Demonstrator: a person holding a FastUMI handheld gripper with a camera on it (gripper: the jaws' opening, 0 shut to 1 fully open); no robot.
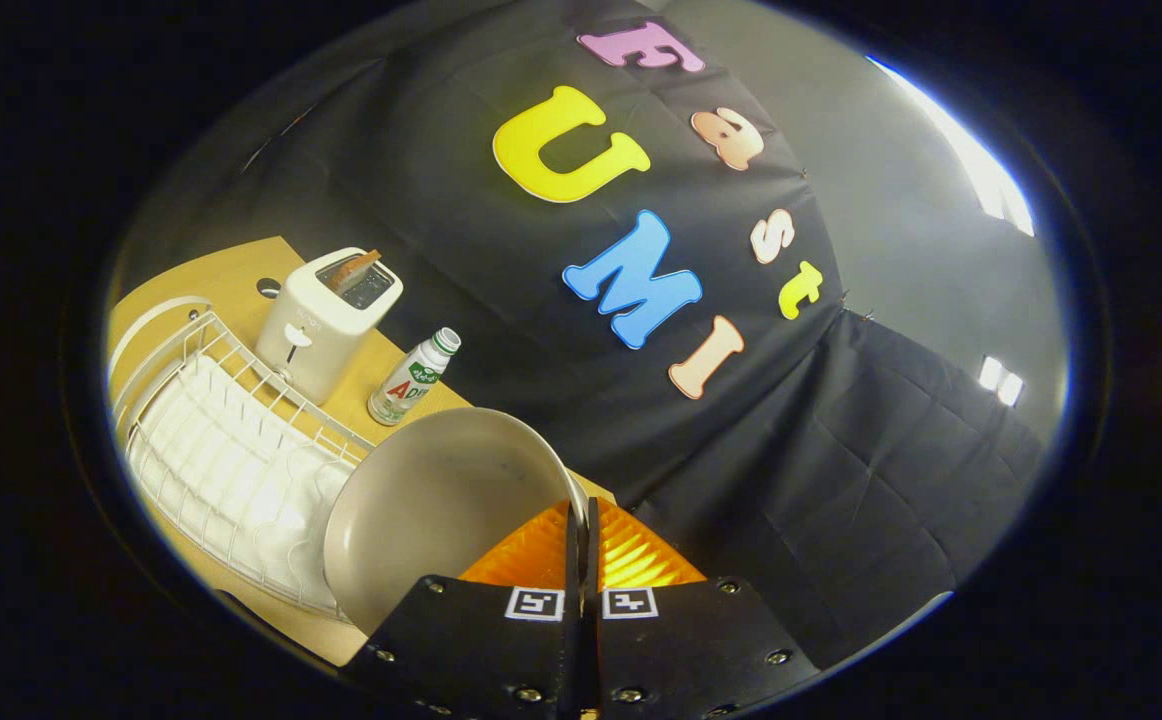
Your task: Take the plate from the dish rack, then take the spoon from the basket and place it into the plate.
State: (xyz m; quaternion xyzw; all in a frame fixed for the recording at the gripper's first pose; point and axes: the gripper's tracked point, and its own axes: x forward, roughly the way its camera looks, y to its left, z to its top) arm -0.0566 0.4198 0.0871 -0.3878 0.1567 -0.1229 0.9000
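I have the hand-held gripper at the bottom centre of the frame, its two fingers drawn nearly together and pinching the rim of the round, pale grey ceramic plate. The plate is lifted clear, just left of the fingers in the lower middle of the frame, tilted steeply with its hollow face turned toward my camera and its rim running up and to the right. Below and left of it sits the white wire dish rack on the light wooden desk. Toward the upper left stands a cream toaster, with a small clear plastic bottle with a green and white label just right of it.
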